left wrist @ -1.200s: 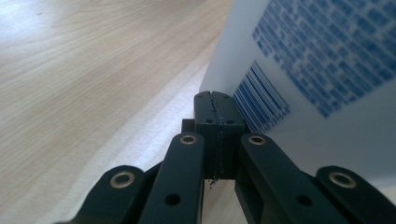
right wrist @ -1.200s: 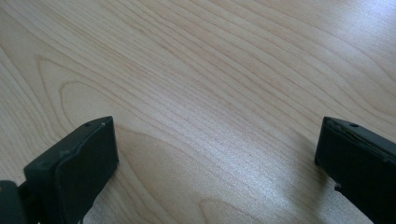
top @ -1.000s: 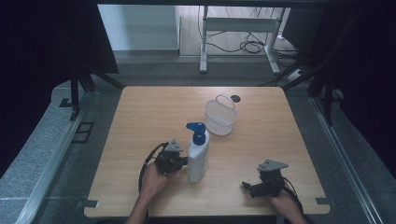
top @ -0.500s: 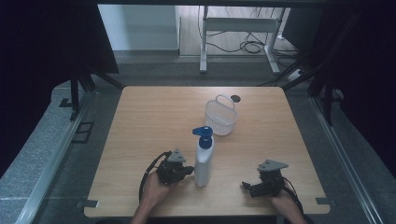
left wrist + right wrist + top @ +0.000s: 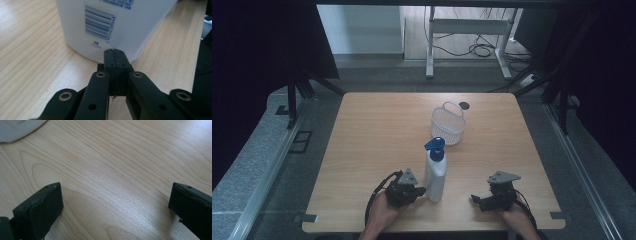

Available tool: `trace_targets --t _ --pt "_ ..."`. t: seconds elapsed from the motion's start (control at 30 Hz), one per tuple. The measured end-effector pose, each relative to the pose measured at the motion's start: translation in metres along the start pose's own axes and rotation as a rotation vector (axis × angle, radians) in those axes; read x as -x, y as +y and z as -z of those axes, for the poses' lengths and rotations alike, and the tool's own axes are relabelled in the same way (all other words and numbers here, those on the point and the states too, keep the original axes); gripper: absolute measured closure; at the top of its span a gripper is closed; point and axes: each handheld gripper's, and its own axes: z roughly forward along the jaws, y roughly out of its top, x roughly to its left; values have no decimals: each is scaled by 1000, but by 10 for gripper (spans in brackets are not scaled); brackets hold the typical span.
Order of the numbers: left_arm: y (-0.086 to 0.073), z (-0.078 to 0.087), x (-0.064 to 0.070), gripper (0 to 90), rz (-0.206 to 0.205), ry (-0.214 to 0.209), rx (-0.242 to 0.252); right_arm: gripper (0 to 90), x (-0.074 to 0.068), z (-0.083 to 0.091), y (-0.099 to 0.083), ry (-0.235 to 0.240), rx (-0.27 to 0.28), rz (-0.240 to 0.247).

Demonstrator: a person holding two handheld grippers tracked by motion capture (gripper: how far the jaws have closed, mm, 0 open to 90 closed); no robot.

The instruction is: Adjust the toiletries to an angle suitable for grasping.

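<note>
**Bottle upright near the table's front edge**

High view: the white pump bottle (image 5: 436, 170) stands on the table (image 5: 362, 130), touching the left gripper (image 5: 419, 190).

Left gripper view: jaws closed together against the bottle's base.

Right gripper view: right gripper (image 5: 115, 207) jaws spread wide over bare wood.

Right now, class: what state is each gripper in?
Left gripper: shut, empty, tips at the bottle.
Right gripper: open, empty.

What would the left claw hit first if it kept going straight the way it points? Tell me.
The white pump bottle. The left claw has its jaws pressed together and its tips sit right at the bottle's base, touching or nearly so; the exact gap is hard to judge. Nothing else lies between them.
</note>
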Motion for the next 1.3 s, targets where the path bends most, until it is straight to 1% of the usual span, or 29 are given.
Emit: trace_targets --t 0.1,0.13,0.17,0.2,0.27,0.37,0.53,0.6,0.7,0.93,1.0,1.03,1.07,1.13,1.3 --pt "1 -1 3 889 -4 -3 9 0 0 0 0 0 0 -1" --pt "2 -1 4 889 -12 -4 9 0 0 0 0 0 0 0" --pt "2 -1 6 889 -10 -4 19 0 0 0 0 0 0 0" --pt "3 -1 7 889 -17 -5 18 0 0 0 0 0 0 0" --pt "5 -2 11 889 -23 -11 32 0 0 0 0 1 0 -1" --pt "7 -4 14 889 -31 -16 31 0 0 0 0 0 0 0" --pt "11 -12 20 889 -35 -30 36 0 0 0 0 0 0 0" --pt "13 -15 22 889 -43 -36 32 0 0 0 0 1 0 -1" --pt "16 -23 26 889 -55 -31 26 0 0 0 0 0 0 0" --pt "19 -34 26 889 -44 -39 35 0 0 0 0 1 0 0" --pt "18 -34 26 889 -34 -40 43 0 0 0 0 0 0 0" --pt "17 -32 25 886 -41 -33 40 0 0 0 0 0 0 0" --pt "17 -31 25 886 -34 -32 46 0 0 0 0 0 0 0" --pt "15 -27 23 876 -31 -39 51 0 0 0 0 0 0 1" --pt "9 -18 21 830 -21 -34 50 0 0 0 0 0 0 0"
